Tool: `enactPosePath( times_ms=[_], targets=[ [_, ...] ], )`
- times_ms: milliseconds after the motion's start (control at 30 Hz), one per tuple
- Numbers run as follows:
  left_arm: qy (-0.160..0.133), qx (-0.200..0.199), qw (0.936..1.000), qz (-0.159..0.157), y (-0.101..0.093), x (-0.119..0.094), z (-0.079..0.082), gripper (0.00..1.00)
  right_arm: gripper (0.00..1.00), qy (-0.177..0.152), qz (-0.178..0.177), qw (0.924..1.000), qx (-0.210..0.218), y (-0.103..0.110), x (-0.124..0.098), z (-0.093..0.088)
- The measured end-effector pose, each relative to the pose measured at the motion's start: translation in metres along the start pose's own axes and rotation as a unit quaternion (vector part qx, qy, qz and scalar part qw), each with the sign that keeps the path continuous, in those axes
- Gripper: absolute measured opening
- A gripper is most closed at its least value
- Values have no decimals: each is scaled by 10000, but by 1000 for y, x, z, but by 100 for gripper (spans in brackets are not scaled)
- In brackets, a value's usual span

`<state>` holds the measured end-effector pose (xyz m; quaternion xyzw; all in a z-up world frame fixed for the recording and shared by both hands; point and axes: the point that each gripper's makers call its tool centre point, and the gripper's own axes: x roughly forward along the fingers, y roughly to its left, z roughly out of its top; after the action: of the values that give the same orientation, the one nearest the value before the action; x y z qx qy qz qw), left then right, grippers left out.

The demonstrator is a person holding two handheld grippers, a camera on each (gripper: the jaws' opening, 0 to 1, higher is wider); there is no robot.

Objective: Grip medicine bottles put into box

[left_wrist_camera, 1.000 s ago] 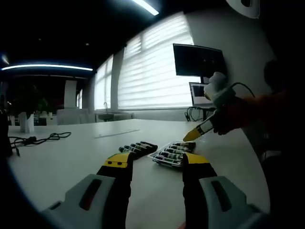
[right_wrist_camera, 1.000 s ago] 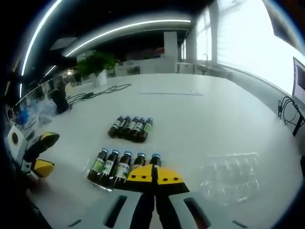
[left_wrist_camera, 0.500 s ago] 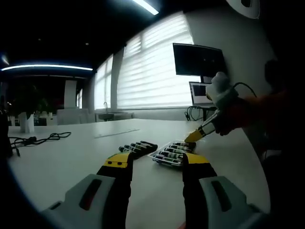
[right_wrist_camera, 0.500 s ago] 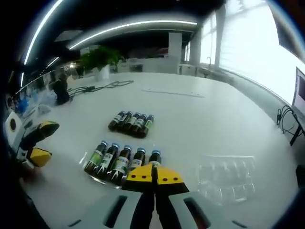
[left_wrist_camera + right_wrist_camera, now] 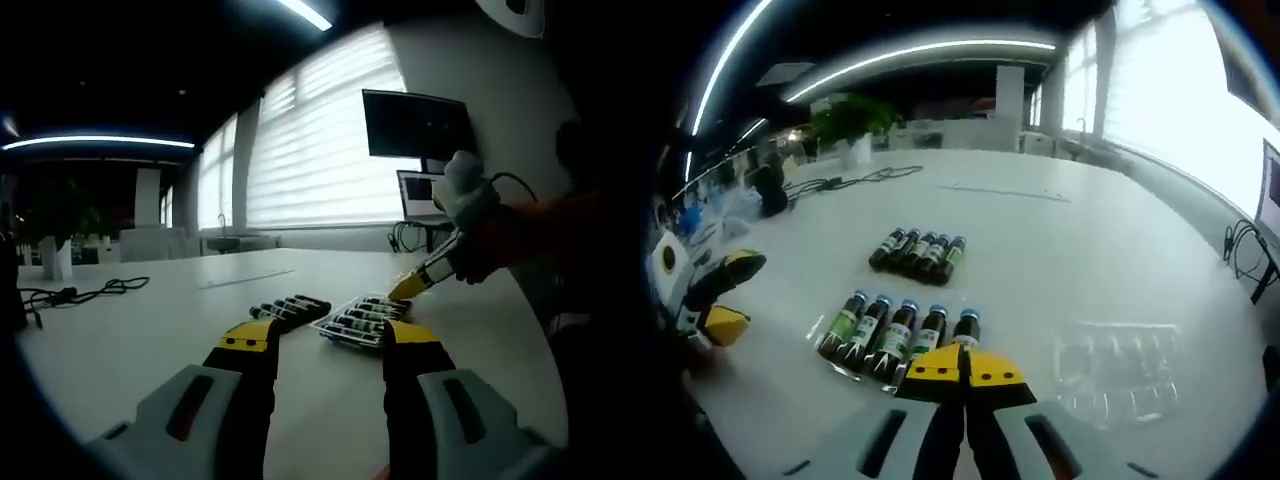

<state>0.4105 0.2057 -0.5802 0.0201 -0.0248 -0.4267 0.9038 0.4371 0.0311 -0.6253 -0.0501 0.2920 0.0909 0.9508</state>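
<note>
Your right tongs (image 5: 963,368) are pressed together, hovering just above the near row of medicine bottles (image 5: 896,330), which lies in a clear tray on the white bench (image 5: 1040,250). Beyond that row, a second group of bottles (image 5: 918,251) lies loose on the bench. To the right of the near row sits an empty clear tray (image 5: 1118,365). Your left tongs (image 5: 329,346) stand apart, holding nothing, pointed at the near row.
</note>
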Motion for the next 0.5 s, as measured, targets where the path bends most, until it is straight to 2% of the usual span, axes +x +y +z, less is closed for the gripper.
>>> enactPosePath(
  times_ms=[200, 267, 333, 400, 500],
  targets=[
    [3, 18, 10000, 19, 0, 0, 0, 34, 0, -24, 56, 9999, 127, 1, -1, -1],
    [7, 24, 10000, 17, 0, 0, 0, 34, 0, -5, 114, 9999, 28, 2, -1, -2],
    [12, 30, 10000, 11, 0, 0, 0, 34, 7, -42, 332, 9993, 142, 11, -1, 0],
    [18, 39, 10000, 9, 0, 0, 0, 34, 12, -94, 377, 9991, 175, 13, -1, 0],
    [23, 45, 10000, 16, 0, 0, 0, 34, 12, -84, 350, 9992, 156, 13, -1, 0]
  ],
)
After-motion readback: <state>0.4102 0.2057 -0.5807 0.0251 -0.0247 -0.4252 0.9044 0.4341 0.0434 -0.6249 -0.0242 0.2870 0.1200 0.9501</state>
